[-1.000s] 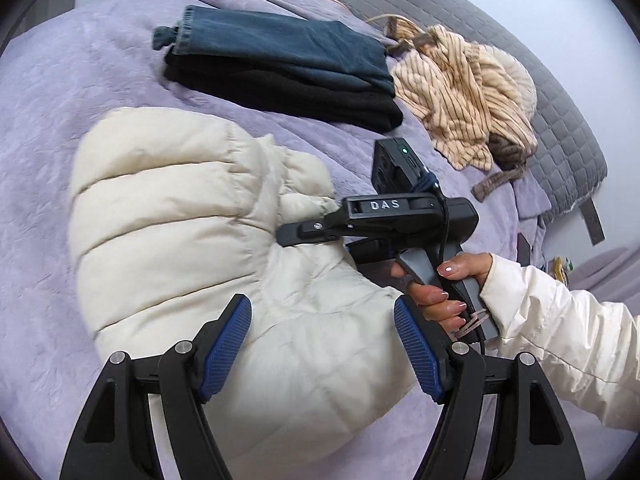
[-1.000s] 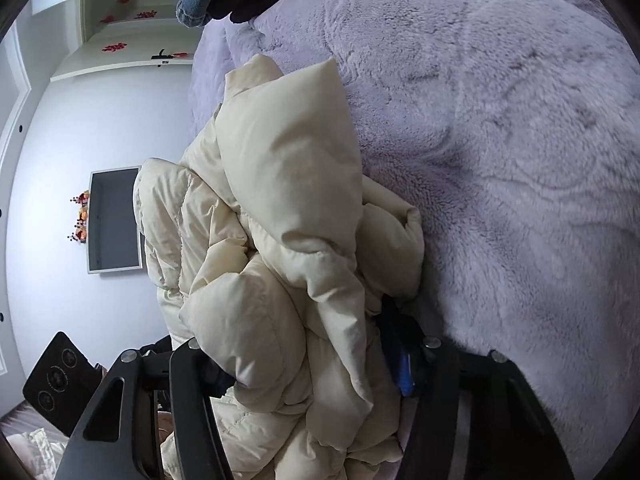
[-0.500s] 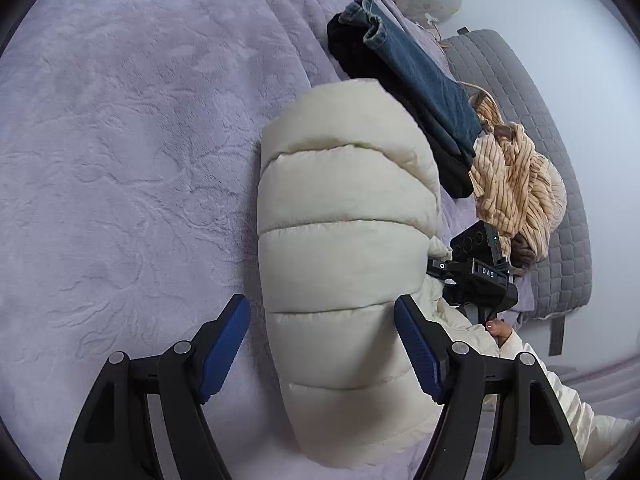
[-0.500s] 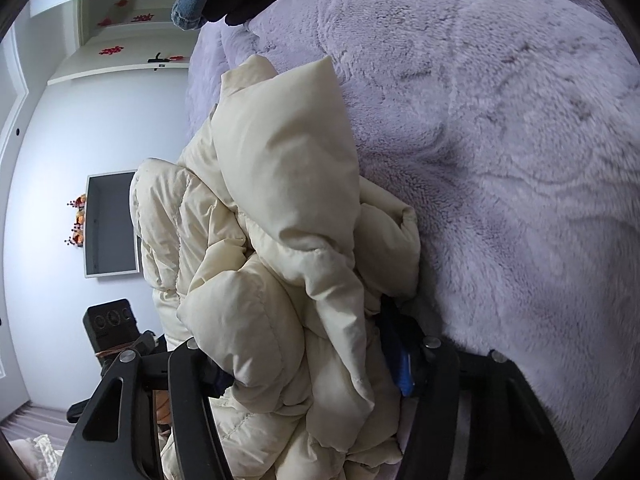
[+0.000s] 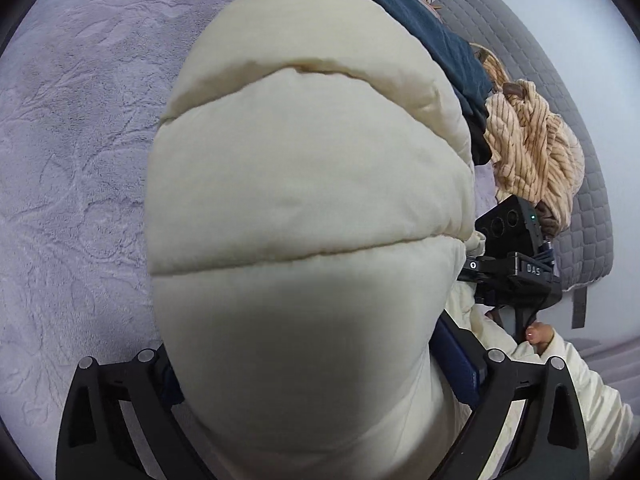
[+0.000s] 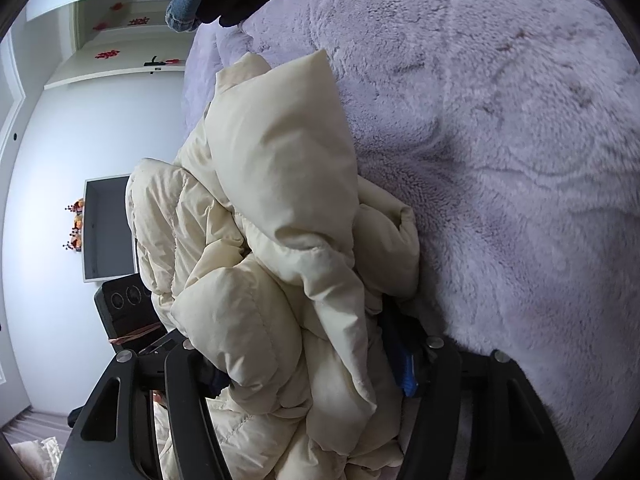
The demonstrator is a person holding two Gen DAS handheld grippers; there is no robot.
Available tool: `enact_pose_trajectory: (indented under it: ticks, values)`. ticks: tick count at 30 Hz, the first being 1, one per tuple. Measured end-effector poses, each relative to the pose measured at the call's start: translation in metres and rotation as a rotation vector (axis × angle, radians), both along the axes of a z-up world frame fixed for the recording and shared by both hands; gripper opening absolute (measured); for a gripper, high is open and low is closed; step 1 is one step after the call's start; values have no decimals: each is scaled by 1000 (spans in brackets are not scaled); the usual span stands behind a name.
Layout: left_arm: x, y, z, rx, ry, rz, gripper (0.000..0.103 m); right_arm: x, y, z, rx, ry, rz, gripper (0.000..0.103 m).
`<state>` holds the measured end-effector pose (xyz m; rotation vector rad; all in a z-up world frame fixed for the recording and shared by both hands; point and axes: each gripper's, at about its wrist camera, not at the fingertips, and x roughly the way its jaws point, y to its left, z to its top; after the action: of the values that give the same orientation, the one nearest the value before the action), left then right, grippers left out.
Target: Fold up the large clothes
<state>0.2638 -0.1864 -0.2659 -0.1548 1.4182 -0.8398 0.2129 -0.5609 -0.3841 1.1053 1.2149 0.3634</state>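
Note:
A cream puffer jacket [image 5: 308, 200] lies bunched on the lilac bed cover [image 5: 72, 160]. It fills the left wrist view, and my left gripper [image 5: 316, 364] has the padded bulk between its fingers, which are mostly hidden by the fabric. In the right wrist view my right gripper [image 6: 316, 356] is shut on a thick bunch of the jacket [image 6: 280, 240], its blue pad [image 6: 404, 364] showing at the right. The right gripper also shows in the left wrist view [image 5: 516, 264], behind the jacket.
Folded blue jeans on dark clothes [image 5: 432, 36] lie beyond the jacket. A striped tan garment [image 5: 532, 148] is heaped against a grey quilted headboard [image 5: 560, 92]. Bed cover [image 6: 500, 160] spreads to the right. A wall screen [image 6: 108, 228] is off the bed.
My left gripper has swung round and pushed forward onto the jacket, which now fills the space between its fingers. The right gripper keeps its hold, hardly moving.

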Motion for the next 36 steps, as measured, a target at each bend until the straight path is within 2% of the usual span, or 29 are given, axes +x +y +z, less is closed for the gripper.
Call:
enact_pose_trajectory:
  ticks: [3,5,8,10,13,19,30,36]
  values:
    - [-3,-5,3,32,-23,14,98,-2,0,1,1,16,-20,65]
    - [-7,-6,9,38,-47,19,92,-4,3,5,-8,20,-31,66]
    - [-14,-6,19,50,-86,10,81,-7,7,13,-28,17,-36,55]
    - [-17,-7,27,54,-102,3,79,-10,8,19,-24,17,-51,47]
    - [-23,-5,41,58,-119,-2,79,-15,11,30,-20,14,-60,42]
    - [-35,8,67,72,-137,3,79,-24,28,53,-7,14,-41,42]
    - [-71,93,97,120,-132,67,79,-41,102,85,-7,7,56,42]
    - [-94,153,93,177,-110,119,79,-45,156,84,-10,29,127,42]
